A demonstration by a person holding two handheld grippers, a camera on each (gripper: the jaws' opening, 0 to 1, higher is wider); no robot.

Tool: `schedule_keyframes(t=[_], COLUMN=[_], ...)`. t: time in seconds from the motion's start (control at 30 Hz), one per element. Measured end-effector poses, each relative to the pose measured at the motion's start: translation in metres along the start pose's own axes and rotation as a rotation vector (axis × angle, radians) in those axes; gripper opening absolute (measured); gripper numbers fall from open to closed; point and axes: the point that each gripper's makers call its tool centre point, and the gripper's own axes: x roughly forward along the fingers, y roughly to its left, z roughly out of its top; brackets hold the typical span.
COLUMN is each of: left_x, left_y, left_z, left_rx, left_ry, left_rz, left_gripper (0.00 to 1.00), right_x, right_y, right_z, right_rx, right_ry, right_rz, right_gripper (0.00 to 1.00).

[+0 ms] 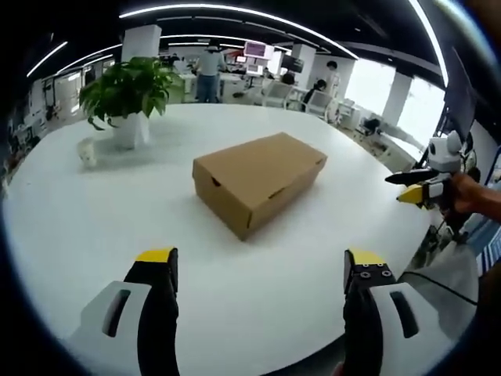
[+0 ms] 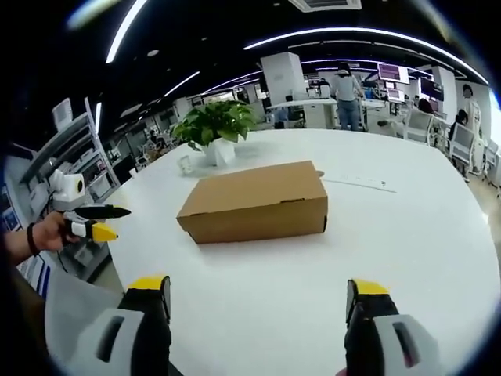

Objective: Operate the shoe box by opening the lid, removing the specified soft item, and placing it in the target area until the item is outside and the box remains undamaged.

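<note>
In the left gripper view, the left gripper [image 1: 260, 270] is seen at the bottom of the view with its two yellow-tipped jaws spread wide apart; nothing is held between them. The shoe box [image 1: 258, 180], a plain brown cardboard box with its lid shut, is located on the white desk [image 1: 94, 227] ahead of the jaws, well apart from them, and is turned at an angle so that one corner points toward the camera. A potted plant [image 1: 129, 98] in a white pot is placed on the desk beyond the box, to the left, with a small white cup [image 1: 87, 150] just beside it. The right gripper [image 1: 413, 186] is seen at the right edge of the view, held in a hand [image 1: 470, 194] off the edge of the desk; its jaws are parted and nothing is gripped. An office with desks, chairs and standing people is seen in the background. In the right gripper view, the right gripper [image 2: 258, 290] is seen at the bottom with its jaws wide open and empty. The shoe box [image 2: 254, 200] is seen lying closed on the desk [image 2: 407, 243] ahead of the jaws, its long side facing the camera. The potted plant [image 2: 215, 125] is seen behind the box. The left gripper [image 2: 102, 222] is seen at the left edge, held in a hand [image 2: 47, 233], its jaws parted and empty.
</note>
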Motion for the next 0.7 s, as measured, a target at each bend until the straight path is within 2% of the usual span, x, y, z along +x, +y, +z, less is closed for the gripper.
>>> schedule_keyframes(t=[0.13,0.33,0.6,0.7], left_x=[0.009,0.020,0.036,0.041], left_y=[0.003,0.003,0.003,0.006], left_z=[-0.001,0.004,0.009,0.009], left_rx=[-0.029,-0.020,-0.032,-0.040], left_ry=[-0.007,-0.009,-0.012,-0.010], left_rz=[0.000,-0.004,0.001,0.021], left_gripper=[0.87,0.87,0.86,0.87], right_x=[0.007,0.020,0.037,0.042], right_y=[-0.007,-0.019,-0.029,-0.031], right_z=[0.000,0.001,0.002,0.004], right_rx=[0.007,0.026,0.021,-0.003], right_ry=[0.004,0.012,0.043,0.054], right_rz=[0.002,0.003,0.017,0.016], right_gripper=[0.92,0.92,0.91,0.91])
